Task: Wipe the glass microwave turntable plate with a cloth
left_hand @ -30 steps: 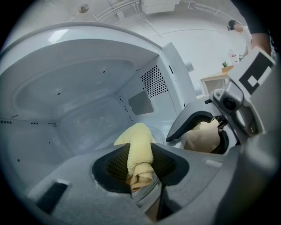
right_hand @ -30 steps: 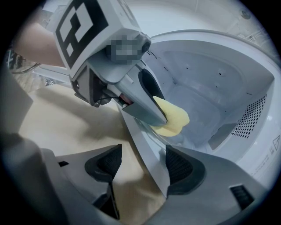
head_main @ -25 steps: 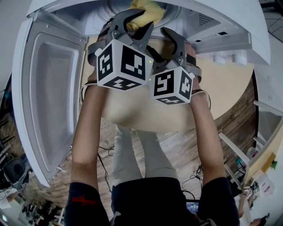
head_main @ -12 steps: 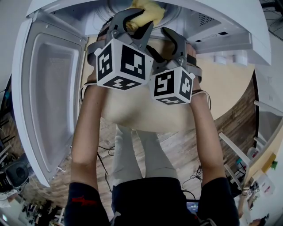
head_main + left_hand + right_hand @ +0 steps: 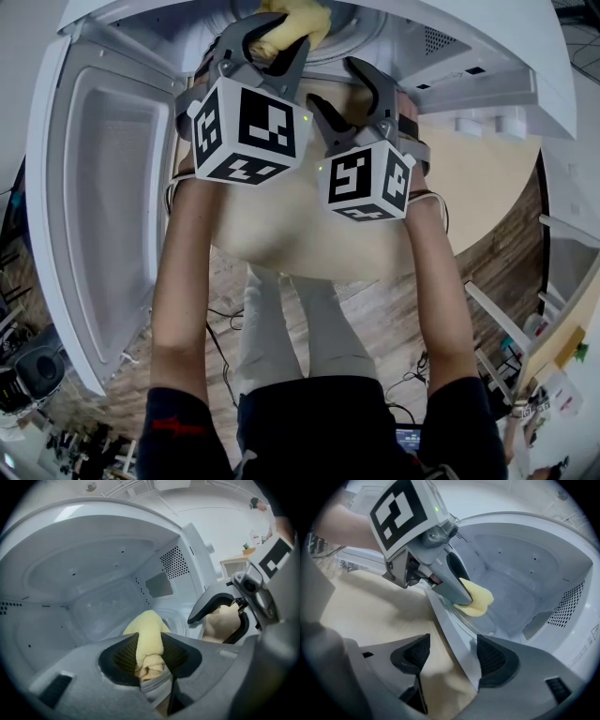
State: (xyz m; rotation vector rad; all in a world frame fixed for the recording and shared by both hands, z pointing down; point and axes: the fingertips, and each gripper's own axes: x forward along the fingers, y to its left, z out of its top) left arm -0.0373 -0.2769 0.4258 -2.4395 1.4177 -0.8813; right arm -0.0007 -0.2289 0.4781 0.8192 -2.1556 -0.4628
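inside the microwave (image 5: 93, 564), left gripper (image 5: 150, 665) clamps the yellow cloth (image 5: 149, 634) on the glass turntable plate (image 5: 177, 619); right gripper (image 5: 452, 656) stands wide open, empty, over the front sill (image 5: 445, 620). advise even pressure, overlapping strokes to the rim.

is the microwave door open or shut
Open: the door hangs swung out at the left, and the left gripper reaches inside with the cloth.
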